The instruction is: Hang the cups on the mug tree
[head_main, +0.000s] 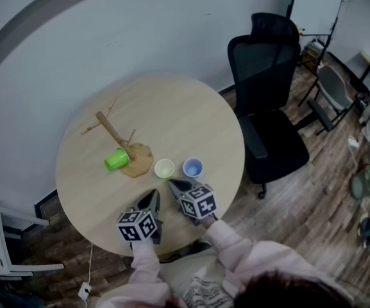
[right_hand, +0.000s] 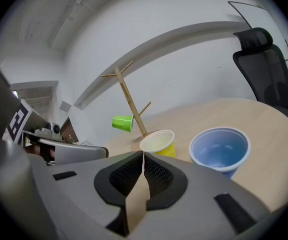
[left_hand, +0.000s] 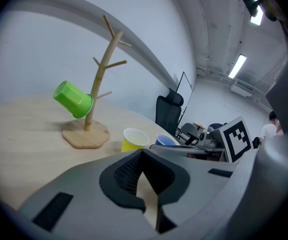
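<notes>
The mug tree [head_main: 113, 133] stands on the far left part of the round wooden table [head_main: 185, 108], its flat base nearest us and its bare upper pegs leaning away in the head view (a black office chair [head_main: 265, 101] sits beyond the table's right edge). On one of its low pegs we see the green cup [head_main: 115, 160], hung and tipped so that its mouth faces the trunk. Just right of the base, the yellow cup [head_main: 164, 168] and the blue cup [head_main: 192, 167] stand upright side by side, mouths up. Both tools rest low over the near edge of the table. Our left gripper [head_main: 154, 196] has its jaws closed tip to tip with nothing in them, and the yellow cup lies ahead of it and a little to the right. Our right gripper [head_main: 174, 185] has its jaws only barely parted, a thin slit between the pads, and holds nothing; the yellow cup sits just beyond its tips, the blue cup near on its right.
</notes>
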Demonstrator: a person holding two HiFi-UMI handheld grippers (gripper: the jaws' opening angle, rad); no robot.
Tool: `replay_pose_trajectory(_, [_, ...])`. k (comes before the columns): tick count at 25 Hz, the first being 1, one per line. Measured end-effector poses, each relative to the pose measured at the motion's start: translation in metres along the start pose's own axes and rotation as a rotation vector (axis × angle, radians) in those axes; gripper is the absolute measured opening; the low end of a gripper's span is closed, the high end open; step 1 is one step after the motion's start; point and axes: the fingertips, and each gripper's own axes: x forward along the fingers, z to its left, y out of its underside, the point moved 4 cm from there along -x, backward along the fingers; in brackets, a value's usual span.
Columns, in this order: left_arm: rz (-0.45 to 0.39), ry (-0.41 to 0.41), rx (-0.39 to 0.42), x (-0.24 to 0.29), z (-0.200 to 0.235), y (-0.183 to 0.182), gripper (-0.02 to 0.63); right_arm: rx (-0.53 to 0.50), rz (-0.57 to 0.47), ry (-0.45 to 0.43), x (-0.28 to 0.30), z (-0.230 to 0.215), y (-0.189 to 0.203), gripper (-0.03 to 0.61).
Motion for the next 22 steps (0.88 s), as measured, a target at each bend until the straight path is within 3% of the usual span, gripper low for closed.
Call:
replay_pose_trajectory(7, [0.03, 0.06, 0.012, 0.006, 0.006, 0.001, 0.005, 0.001, 0.003, 0.078, 0.01, -0.002, 0.005, 0.126])
replay_pose_trajectory(10, [0.052, 0.086, 0.008, 0.008, 0.009, 0.006, 0.005, 0.016, 0.003, 0.101, 0.012, -0.004, 0.009, 0.14])
replay_pose_trajectory(22, [0.078, 0.13, 0.025, 0.002, 0.021, 0.007, 0.005, 0.015, -0.006, 0.212, 0.026, -0.008, 0.015, 0.293])
